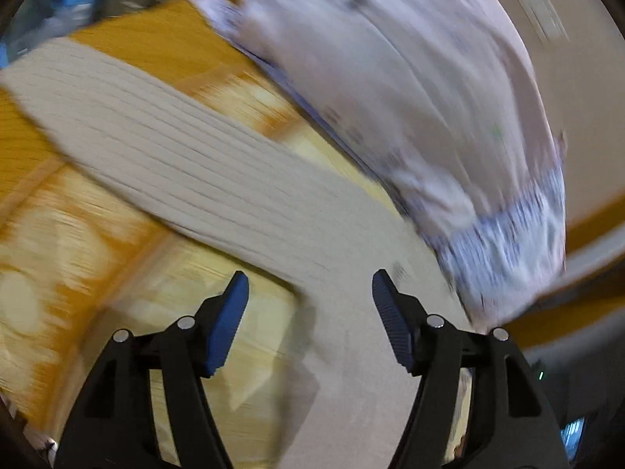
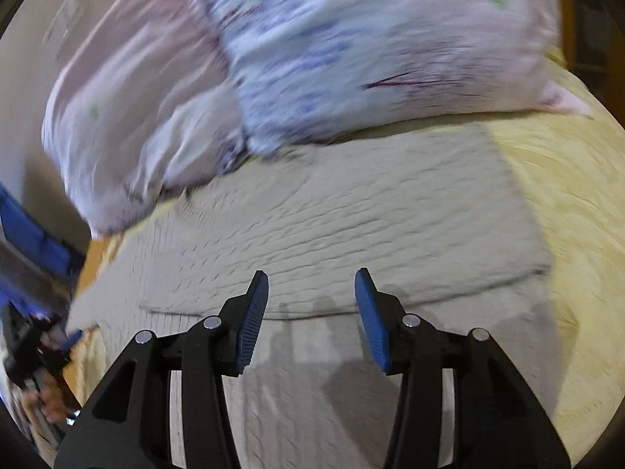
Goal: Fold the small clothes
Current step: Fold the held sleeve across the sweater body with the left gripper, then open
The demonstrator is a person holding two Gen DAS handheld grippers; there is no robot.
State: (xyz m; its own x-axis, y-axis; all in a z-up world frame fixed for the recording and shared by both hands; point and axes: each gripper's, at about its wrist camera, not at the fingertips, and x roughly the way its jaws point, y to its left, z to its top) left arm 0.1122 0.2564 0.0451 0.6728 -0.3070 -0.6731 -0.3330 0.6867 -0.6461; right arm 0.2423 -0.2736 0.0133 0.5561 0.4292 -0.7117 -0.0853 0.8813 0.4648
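A beige ribbed garment point(image 1: 218, 179) lies spread on a yellow patterned bedspread point(image 1: 78, 234); both views are motion-blurred. My left gripper point(image 1: 310, 293) is open and empty, hovering over the garment's near part. In the right wrist view the same garment point(image 2: 351, 219) lies flat with a fold line across it, and my right gripper point(image 2: 311, 293) is open and empty just above it. The left gripper point(image 2: 43, 336) shows blurred at the garment's left edge in that view.
Pink and blue floral pillows point(image 1: 410, 97) lie at the head of the bed, also in the right wrist view point(image 2: 351, 51), touching the garment's far edge. A beige wall point(image 1: 586, 117) rises behind them. The yellow bedspread point(image 2: 578, 215) extends right.
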